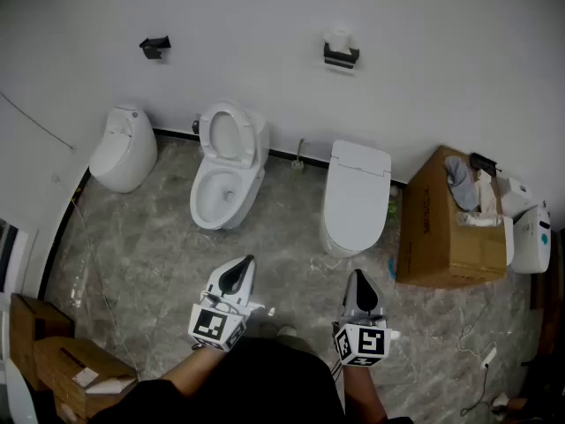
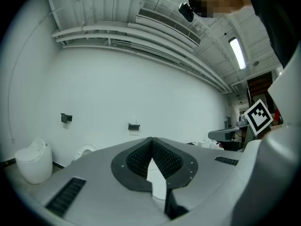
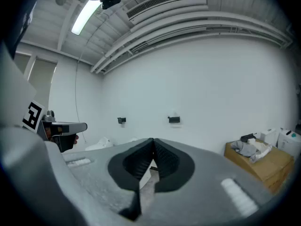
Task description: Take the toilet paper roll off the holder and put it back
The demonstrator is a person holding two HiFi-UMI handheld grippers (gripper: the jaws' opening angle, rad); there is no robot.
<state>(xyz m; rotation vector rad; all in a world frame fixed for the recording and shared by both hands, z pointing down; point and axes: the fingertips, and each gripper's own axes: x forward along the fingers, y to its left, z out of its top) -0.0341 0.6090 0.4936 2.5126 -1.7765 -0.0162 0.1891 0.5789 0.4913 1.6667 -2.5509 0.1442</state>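
Observation:
The white toilet paper roll [image 1: 339, 40] sits on a black holder [image 1: 341, 56] high on the far wall. The roll shows small in the left gripper view [image 2: 134, 123] and in the right gripper view [image 3: 174, 116]. A second black holder [image 1: 154, 47] further left is bare. My left gripper [image 1: 240, 270] and right gripper [image 1: 357, 280] hover low over the floor near my body, far from the wall. Both point toward the wall. The left gripper [image 2: 152, 139] has its tips meeting and nothing between them. The same goes for the right gripper [image 3: 153, 141].
Three white toilets stand along the wall: a closed one [image 1: 124, 147], an open one [image 1: 225, 170] and a closed one [image 1: 357, 193]. An open cardboard box [image 1: 446, 223] with rags stands at right, beside white appliances [image 1: 530, 237]. More boxes [image 1: 66, 360] sit at lower left.

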